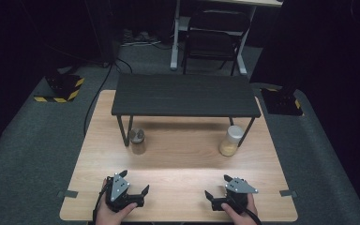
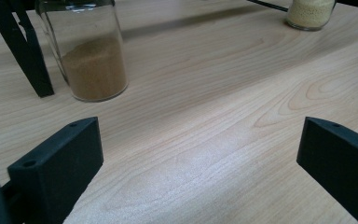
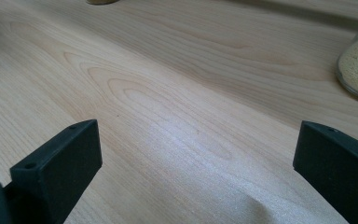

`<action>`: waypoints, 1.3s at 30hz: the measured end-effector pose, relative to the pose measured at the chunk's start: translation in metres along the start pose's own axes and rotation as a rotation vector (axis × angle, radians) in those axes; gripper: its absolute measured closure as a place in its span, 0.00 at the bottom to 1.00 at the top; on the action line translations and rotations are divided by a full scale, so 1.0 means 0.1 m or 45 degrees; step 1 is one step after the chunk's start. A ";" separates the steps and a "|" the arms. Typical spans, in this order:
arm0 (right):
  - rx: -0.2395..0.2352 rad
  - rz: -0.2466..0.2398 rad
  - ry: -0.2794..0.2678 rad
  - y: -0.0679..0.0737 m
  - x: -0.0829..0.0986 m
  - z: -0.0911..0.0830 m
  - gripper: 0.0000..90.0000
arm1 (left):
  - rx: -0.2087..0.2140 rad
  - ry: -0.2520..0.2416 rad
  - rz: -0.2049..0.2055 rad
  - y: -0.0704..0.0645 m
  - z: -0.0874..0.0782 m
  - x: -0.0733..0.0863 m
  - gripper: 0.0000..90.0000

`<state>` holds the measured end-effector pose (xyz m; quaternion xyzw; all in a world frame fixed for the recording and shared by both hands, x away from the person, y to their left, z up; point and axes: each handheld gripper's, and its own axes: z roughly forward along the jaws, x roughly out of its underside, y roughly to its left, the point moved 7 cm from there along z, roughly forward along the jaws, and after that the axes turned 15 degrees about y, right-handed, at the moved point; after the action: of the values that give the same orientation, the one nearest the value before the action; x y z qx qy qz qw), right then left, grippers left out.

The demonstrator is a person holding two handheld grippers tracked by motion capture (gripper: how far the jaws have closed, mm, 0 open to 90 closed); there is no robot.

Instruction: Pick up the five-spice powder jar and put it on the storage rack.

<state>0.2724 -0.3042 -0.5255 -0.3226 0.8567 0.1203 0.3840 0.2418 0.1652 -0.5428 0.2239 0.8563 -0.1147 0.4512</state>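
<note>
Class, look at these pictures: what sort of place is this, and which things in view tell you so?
Probably a lab or recording studio set up for handling trials: dark curtained surroundings, grey carpet with yellow-and-black striped stand bases, and a light wooden table bearing a low black shelf and two glass jars.

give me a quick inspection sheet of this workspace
surface: light wood table, bare in the middle, tape tabs at its left and right edges.
job's things: brown jar beside the left leg of the black shelf, upright, brown powder low in the glass; yellow jar by the right leg, upright, pale grains inside. Neither is touched.
clutter: nothing seen.
grippers: left gripper and right gripper rest at the near edge, jaws wide apart, holding nothing.
cables: one trails from each gripper off the near edge; a black cable runs on the floor at far left.
surroundings: grey carpet, folding chair behind the table, dark drapes, hazard-striped bases at both sides.
</note>
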 end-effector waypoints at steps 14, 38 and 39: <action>-0.005 -0.001 0.001 -0.01 0.00 0.00 0.01 | -0.041 -0.055 -0.030 0.10 -0.01 -0.05 0.01; -0.018 0.003 -0.005 -0.02 0.00 0.00 0.01 | -0.084 -0.072 -0.100 0.29 0.24 -0.29 0.01; -0.017 0.002 -0.005 -0.02 0.00 0.00 0.01 | -0.084 -0.072 -0.103 0.30 0.25 -0.30 0.01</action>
<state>0.2733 -0.3059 -0.5257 -0.3243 0.8554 0.1271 0.3834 0.2892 0.1725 -0.5323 0.1708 0.8549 -0.1106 0.4773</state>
